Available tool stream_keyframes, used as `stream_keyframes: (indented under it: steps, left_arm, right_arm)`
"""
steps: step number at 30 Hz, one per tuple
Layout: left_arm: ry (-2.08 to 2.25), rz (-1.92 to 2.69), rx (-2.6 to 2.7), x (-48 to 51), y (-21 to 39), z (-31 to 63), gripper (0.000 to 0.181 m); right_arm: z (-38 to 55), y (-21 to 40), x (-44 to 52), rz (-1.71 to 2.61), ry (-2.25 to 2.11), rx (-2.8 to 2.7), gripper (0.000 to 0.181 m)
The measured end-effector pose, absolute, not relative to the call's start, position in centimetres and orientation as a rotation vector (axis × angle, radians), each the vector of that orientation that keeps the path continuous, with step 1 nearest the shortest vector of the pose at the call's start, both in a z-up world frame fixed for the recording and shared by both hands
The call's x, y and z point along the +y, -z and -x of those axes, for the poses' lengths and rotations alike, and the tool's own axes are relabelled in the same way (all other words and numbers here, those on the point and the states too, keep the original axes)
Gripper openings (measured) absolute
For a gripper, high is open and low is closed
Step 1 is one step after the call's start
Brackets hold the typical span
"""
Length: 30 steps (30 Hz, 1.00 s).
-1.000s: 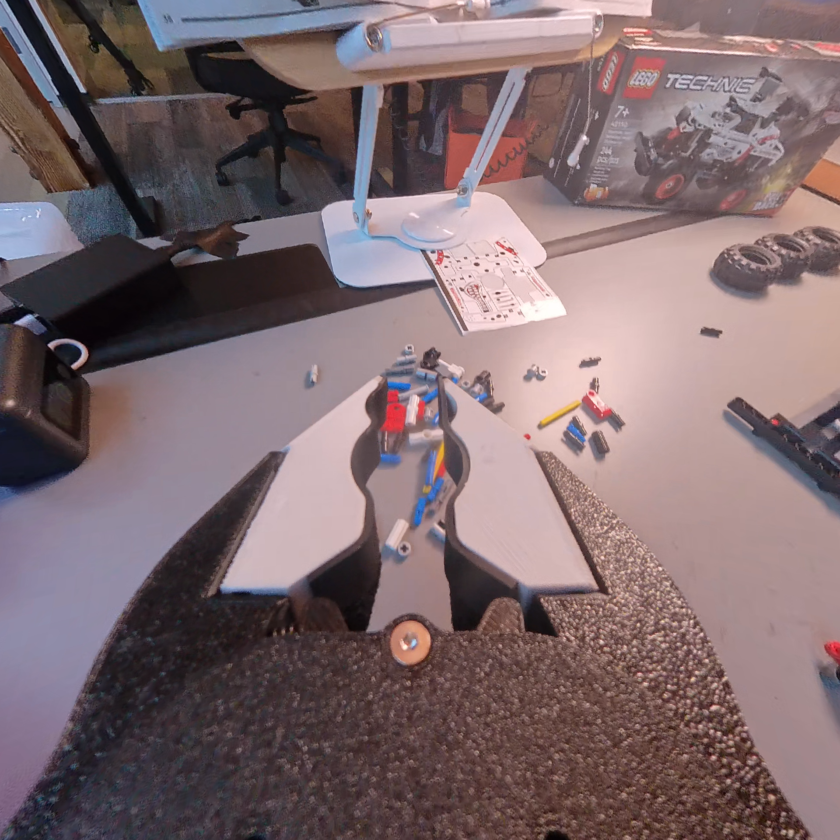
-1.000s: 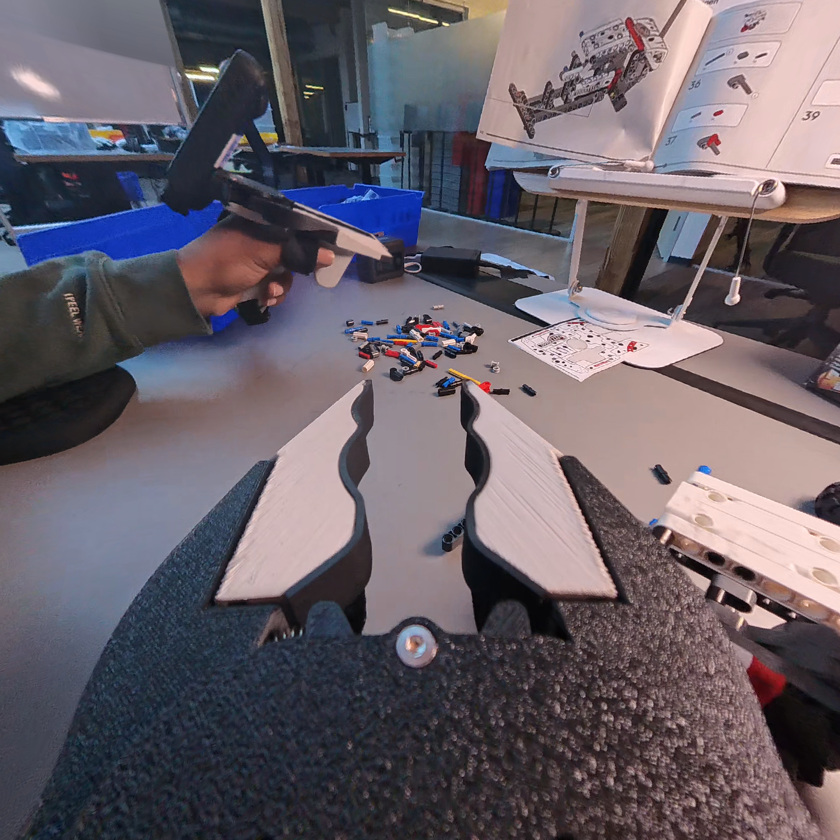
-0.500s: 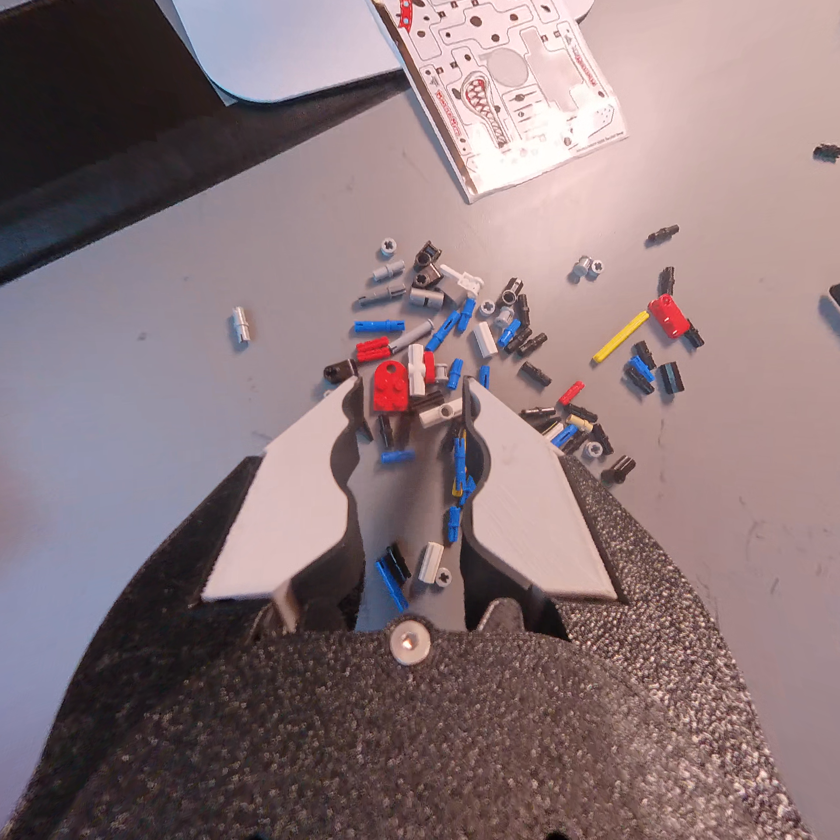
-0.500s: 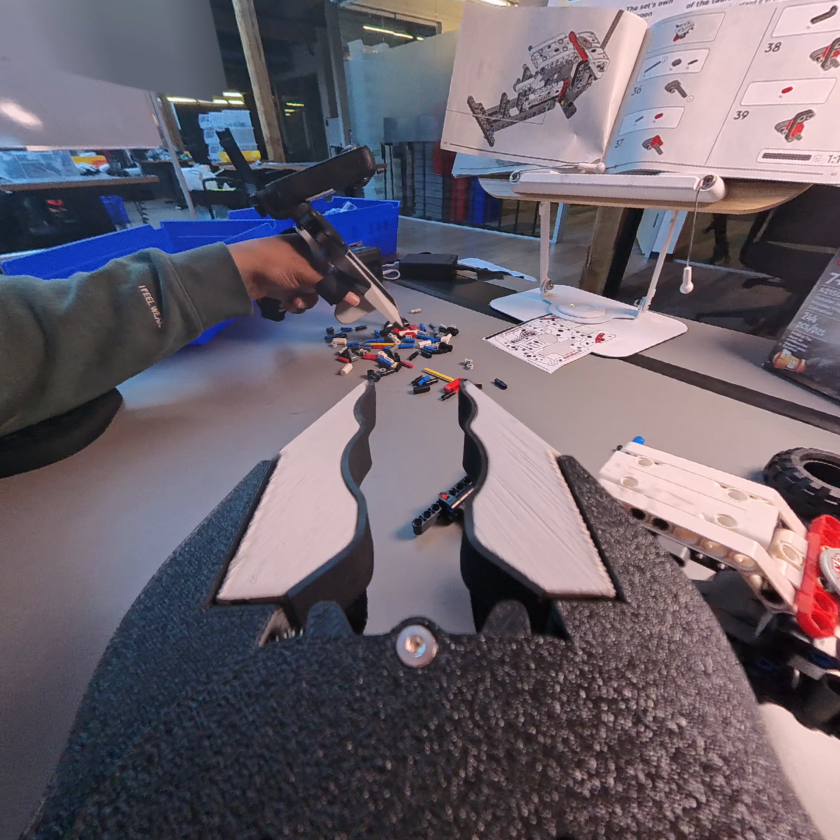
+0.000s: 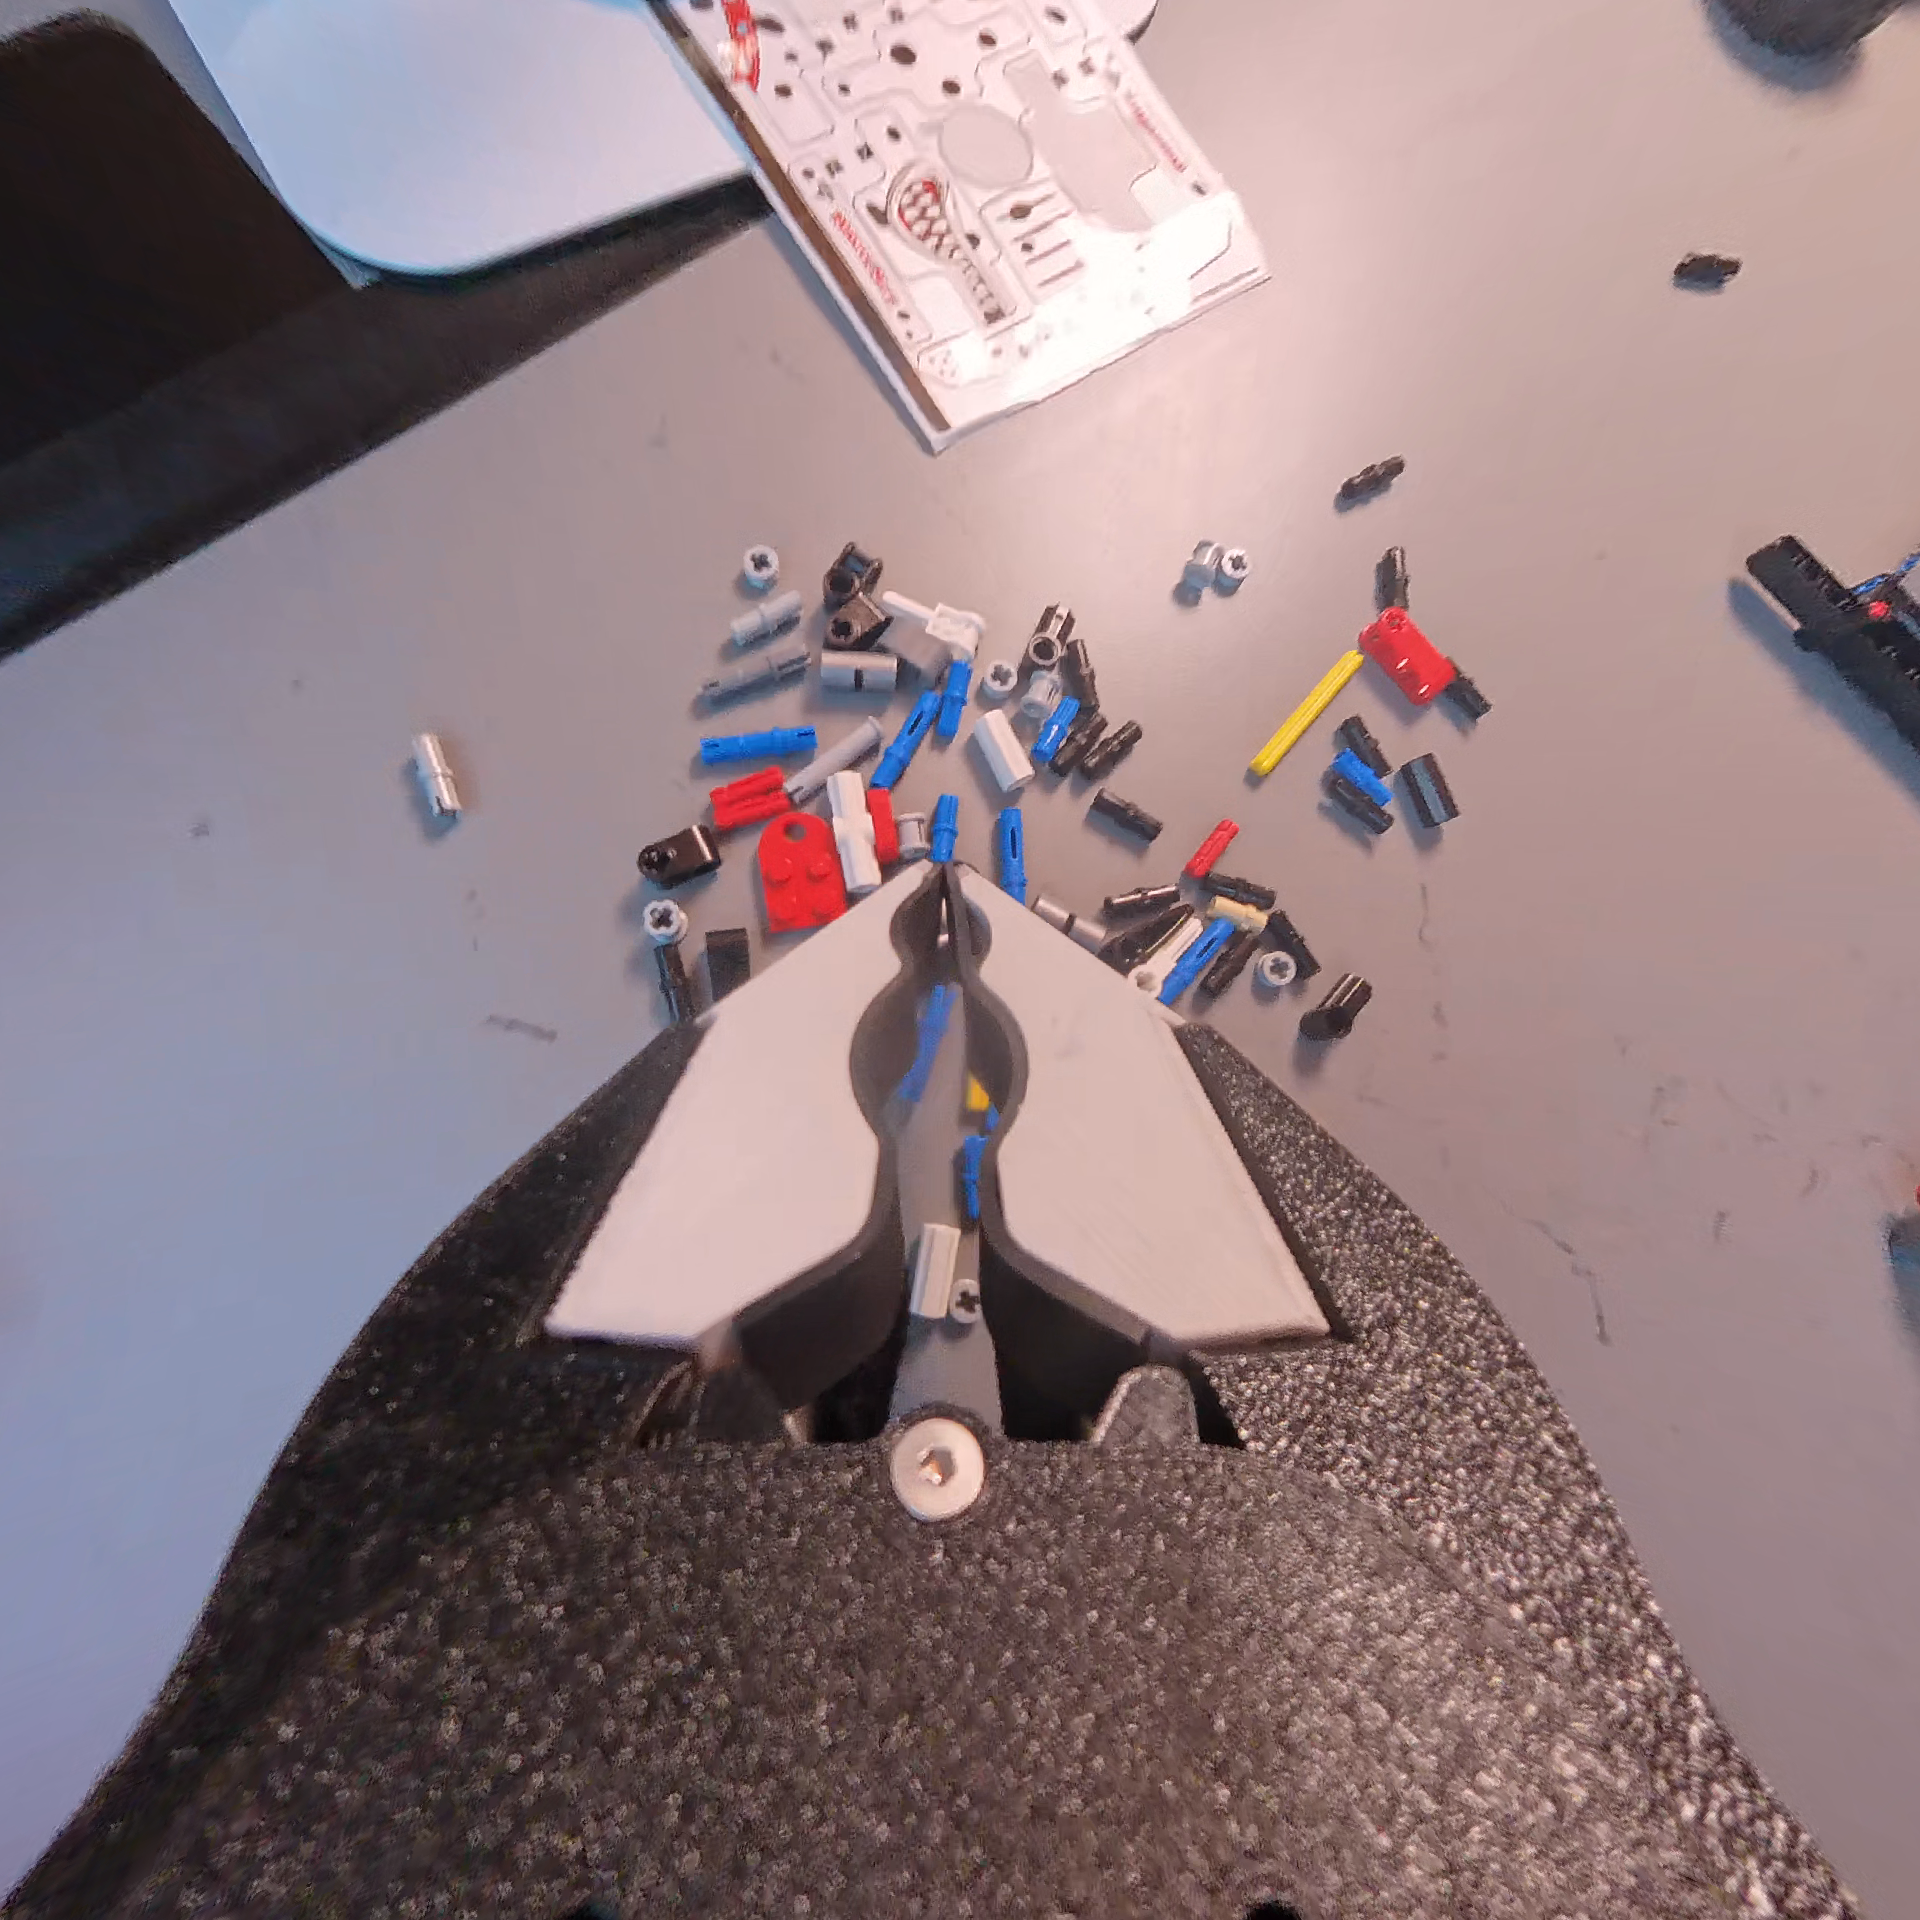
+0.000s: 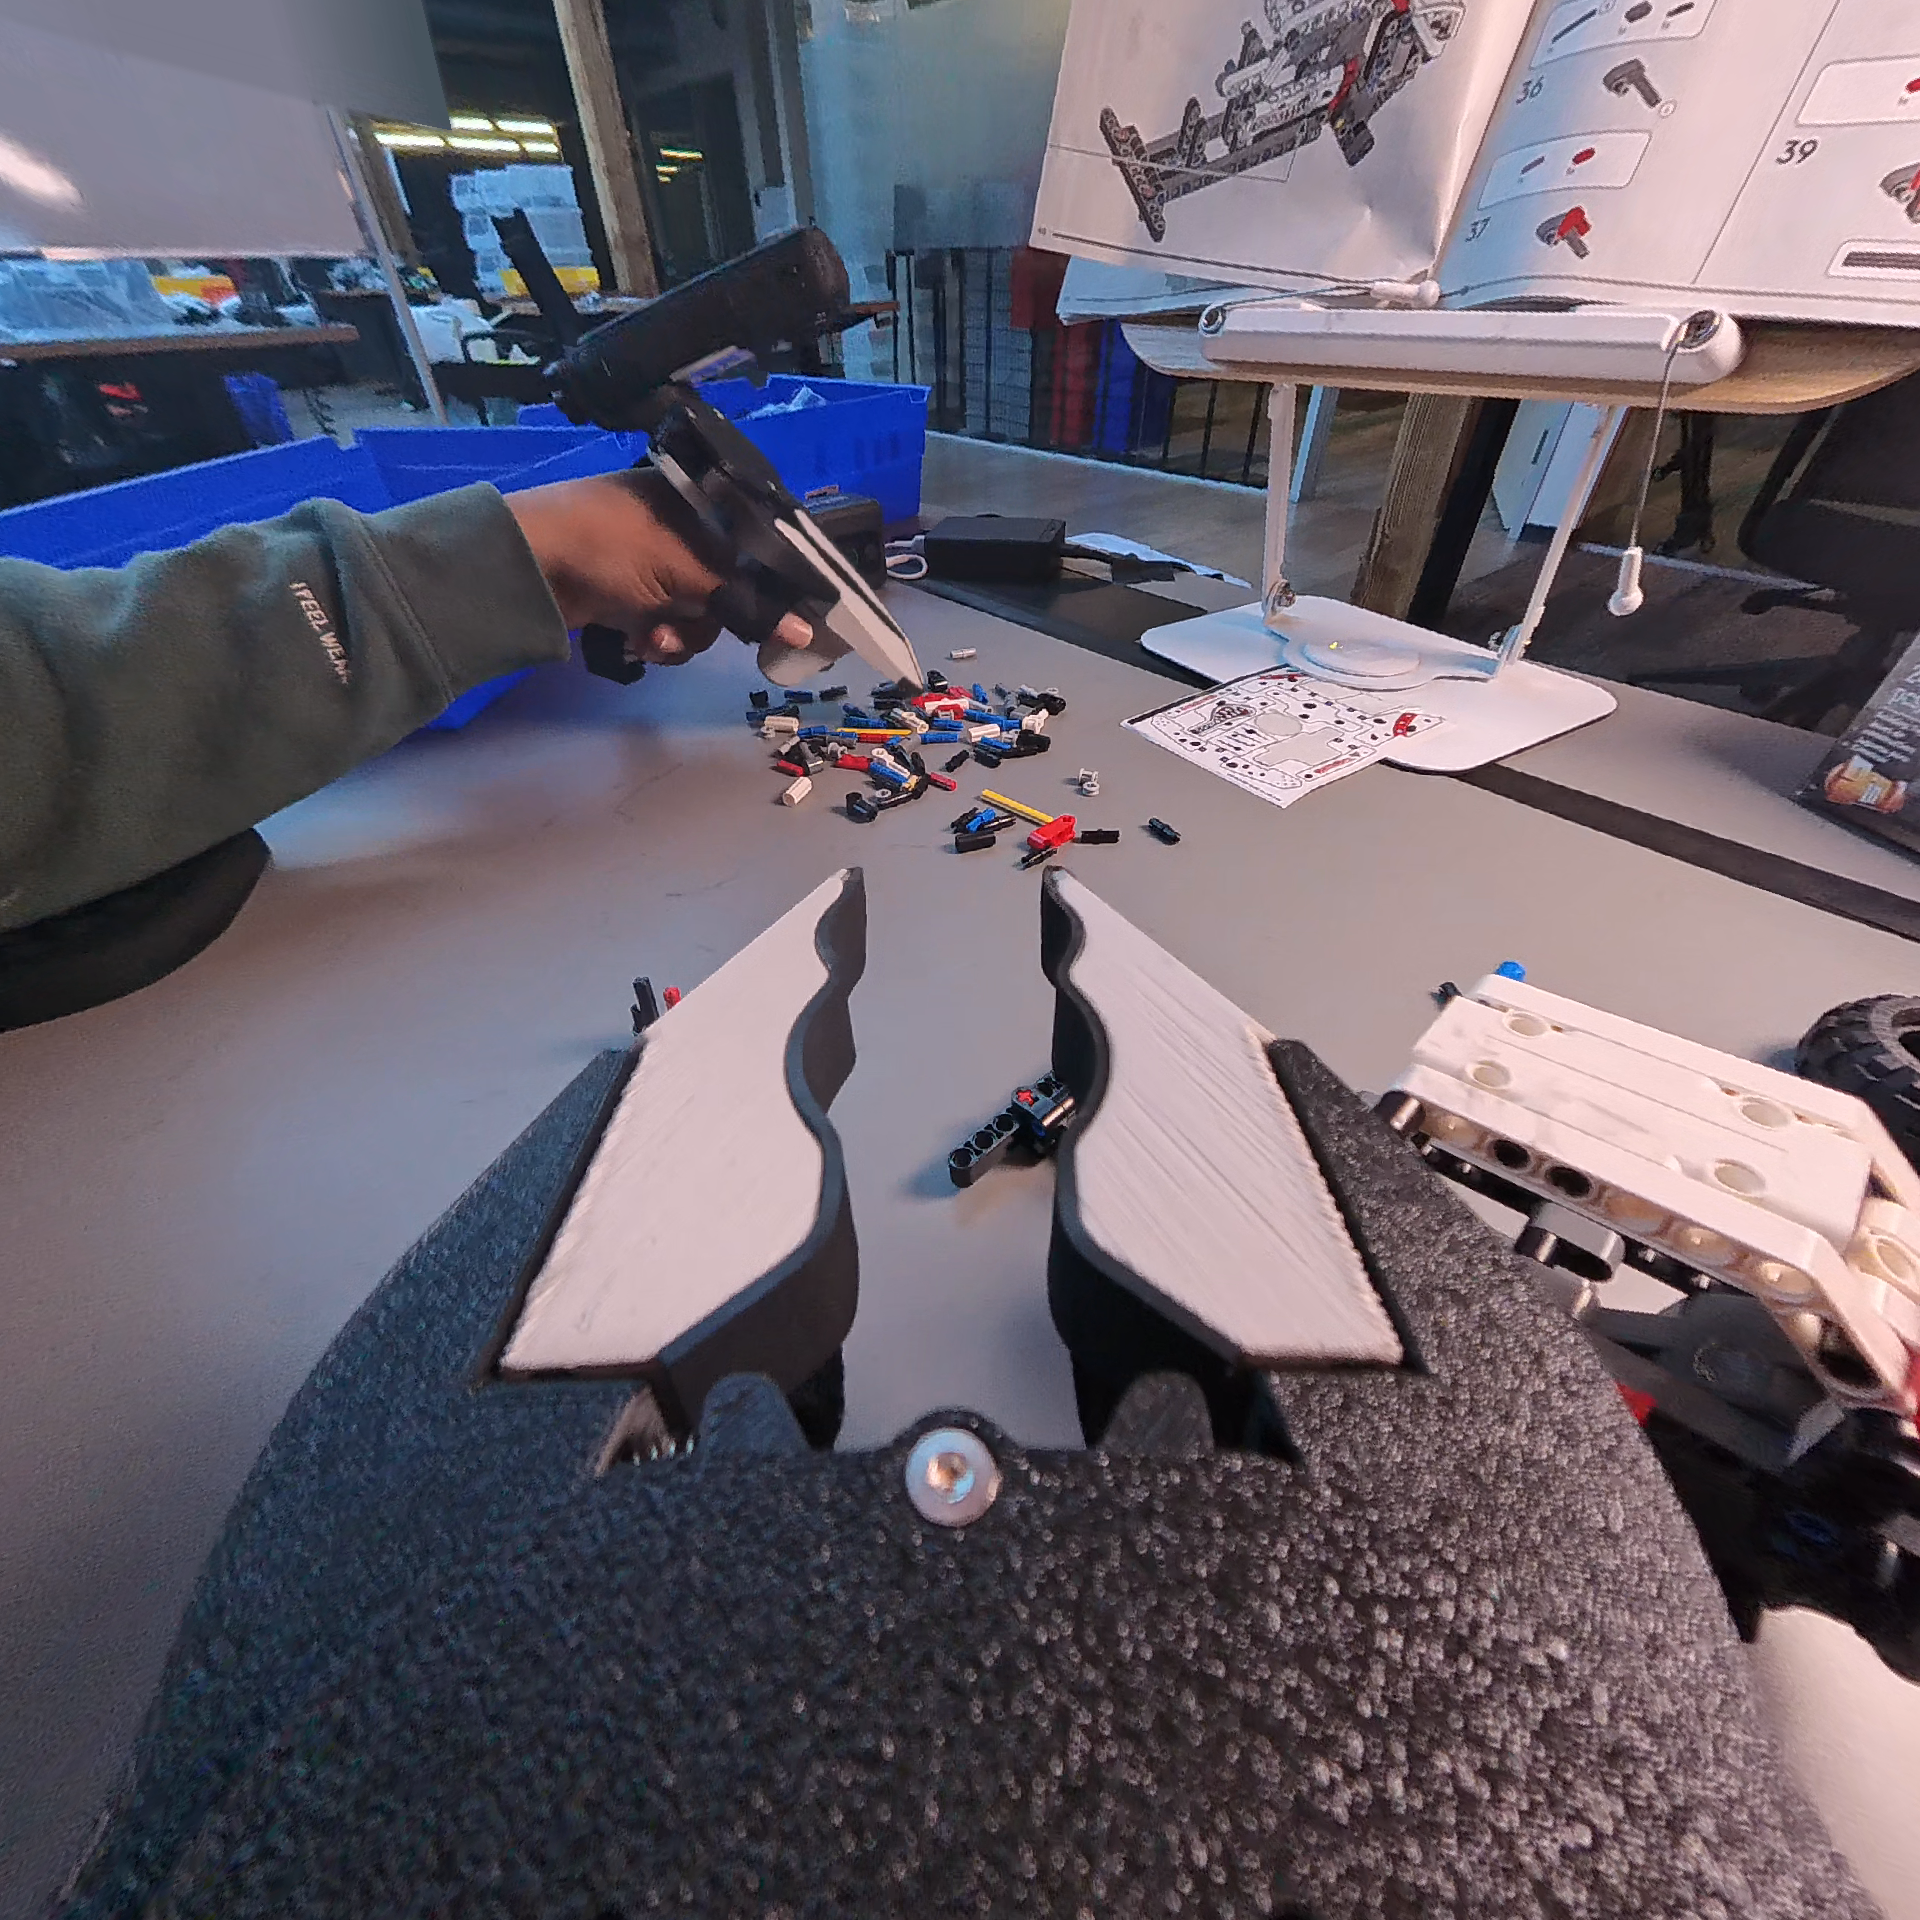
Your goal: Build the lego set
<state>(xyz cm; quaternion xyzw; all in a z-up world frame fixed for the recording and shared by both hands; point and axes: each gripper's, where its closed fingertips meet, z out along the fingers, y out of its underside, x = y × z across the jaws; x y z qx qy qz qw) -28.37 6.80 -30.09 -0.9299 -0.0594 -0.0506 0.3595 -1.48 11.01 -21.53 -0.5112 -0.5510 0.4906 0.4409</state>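
The loose pieces (image 5: 966,790) lie scattered on the grey worktop (image 5: 312,935), just ahead of the left claw (image 5: 943,883), whose tips are pinched together at the near edge of the pile. Something thin and dark sits at the very tips; whether it is a piece gripped there cannot be told. If a pin is the aim, the pick calls for a squeeze across its short width and a straight lift, so that the neighbours touching it are not dragged along. A tilt of the wrist to check the catch before carrying it off would be wise.

The pieces are hard, glossy plastic: short ribbed blue and black pins, pale grey bushes, a flat red plate (image 5: 798,881) with studs and a rounded end, and a slim yellow axle (image 5: 1305,725) set apart to the right. They are small and smooth, likely to roll or slip.

The right claw (image 6: 951,883) hovers spread apart and empty above a black holed beam (image 6: 1013,1132). Beside it stands the half-built model (image 6: 1642,1132), white beams over a dark frame. A sticker sheet (image 5: 997,187) lies beyond the pile.
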Motion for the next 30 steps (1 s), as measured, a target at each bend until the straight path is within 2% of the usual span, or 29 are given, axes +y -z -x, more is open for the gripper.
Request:
stream_keyframes:
  steps: [1, 5, 8, 14, 18, 23, 30]
  left_arm:
    - [0.118, 2.375, -0.143, 7.0, 29.5, 28.2, 0.002]
    - [0.081, 2.270, -0.141, 7.4, 26.5, 27.7, 0.030]
    - [0.030, 2.190, -0.141, 7.2, 24.2, 27.2, 0.042]
    - [-0.239, 1.721, -0.072, 4.3, 11.7, 26.3, 0.041]
    - [-0.325, 1.622, -0.149, -1.6, 6.9, 27.3, 0.042]
    - [-0.499, 1.752, -0.329, -12.0, 7.4, 32.1, 0.040]
    - [-0.512, 2.219, -0.553, -25.4, 13.5, 38.4, 0.038]
  right_arm:
    - [1.5, 21.6, 10.9, 1.267, -1.217, -1.372, 0.033]
    - [1.5, 21.6, 10.9, 1.255, -1.207, -1.375, 0.033]
    - [1.5, 21.4, 11.0, 1.250, -1.204, -1.363, 0.033]
    - [1.5, 21.4, 11.3, 1.257, -1.199, -1.354, 0.033]
    - [1.5, 21.5, 11.2, 1.251, -1.193, -1.360, 0.033]
    - [1.7, 21.7, 10.9, 1.246, -1.180, -1.378, 0.033]
    - [2.0, 22.2, 10.5, 1.214, -1.109, -1.411, 0.032]
